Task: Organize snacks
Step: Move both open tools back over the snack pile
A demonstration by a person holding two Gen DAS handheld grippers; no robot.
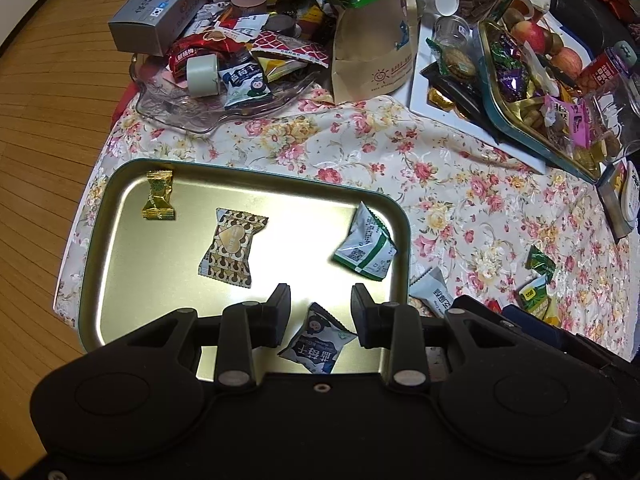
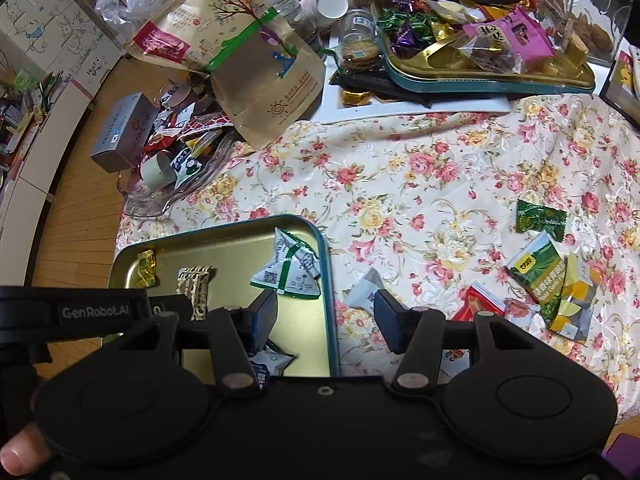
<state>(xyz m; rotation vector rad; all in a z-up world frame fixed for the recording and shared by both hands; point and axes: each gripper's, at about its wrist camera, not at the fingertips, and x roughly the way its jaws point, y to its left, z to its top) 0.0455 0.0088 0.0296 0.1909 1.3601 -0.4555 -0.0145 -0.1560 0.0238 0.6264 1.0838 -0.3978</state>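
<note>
A gold metal tray (image 1: 132,264) with a teal rim lies on the floral tablecloth; it also shows in the right wrist view (image 2: 224,248). In it lie a gold candy (image 1: 159,196), a brown patterned packet (image 1: 233,247), a white-green packet (image 1: 366,250) and a dark blue packet (image 1: 318,342). My left gripper (image 1: 320,312) is open above the tray's near end, over the blue packet. My right gripper (image 2: 326,320) is open over the tray's right rim, beside a grey packet (image 2: 366,290). Loose green (image 2: 540,218), green-yellow (image 2: 552,276) and red (image 2: 478,304) snacks lie on the cloth to its right.
A clear glass dish (image 1: 208,104) piled with snacks and a grey box (image 1: 158,12) stand at the back left. A tall paper bag (image 1: 372,40) stands behind the middle. A second full tray (image 2: 480,76), jars and apples crowd the back right. The wooden floor (image 1: 48,140) lies to the left.
</note>
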